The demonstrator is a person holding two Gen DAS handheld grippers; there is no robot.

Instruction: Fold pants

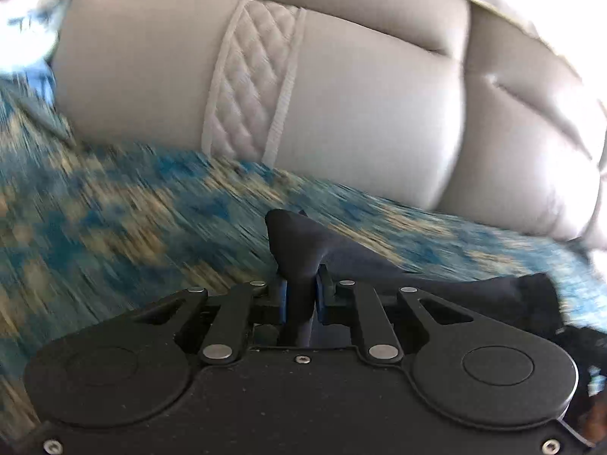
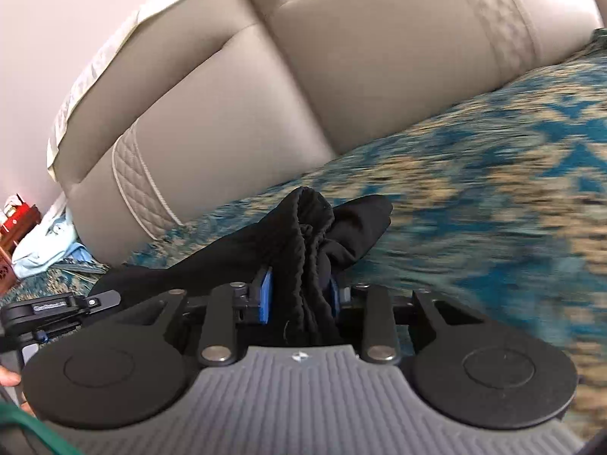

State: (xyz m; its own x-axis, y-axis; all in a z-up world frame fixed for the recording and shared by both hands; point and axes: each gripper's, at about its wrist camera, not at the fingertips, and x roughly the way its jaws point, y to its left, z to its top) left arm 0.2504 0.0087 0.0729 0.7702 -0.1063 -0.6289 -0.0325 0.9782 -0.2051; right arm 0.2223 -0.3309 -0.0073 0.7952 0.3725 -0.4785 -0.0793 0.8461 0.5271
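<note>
Left wrist: left gripper (image 1: 301, 288) clamped on a thin fold of the dark pants (image 1: 299, 242); fabric trails to 3 o'clock over the patterned bedspread (image 1: 114, 208), headboard (image 1: 341, 94) at 12.

Right wrist: right gripper (image 2: 299, 292) pinching the bunched, ribbed part of the pants, probably the waistband.

Judgement: mid-carry. Next: pull taut, lay flat, align edges.

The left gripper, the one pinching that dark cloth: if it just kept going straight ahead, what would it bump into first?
Probably the grey padded headboard. The left gripper, shut on the dark pants, points across the blue patterned bedspread toward it. The bedspread may come first; depth is unclear.
</note>
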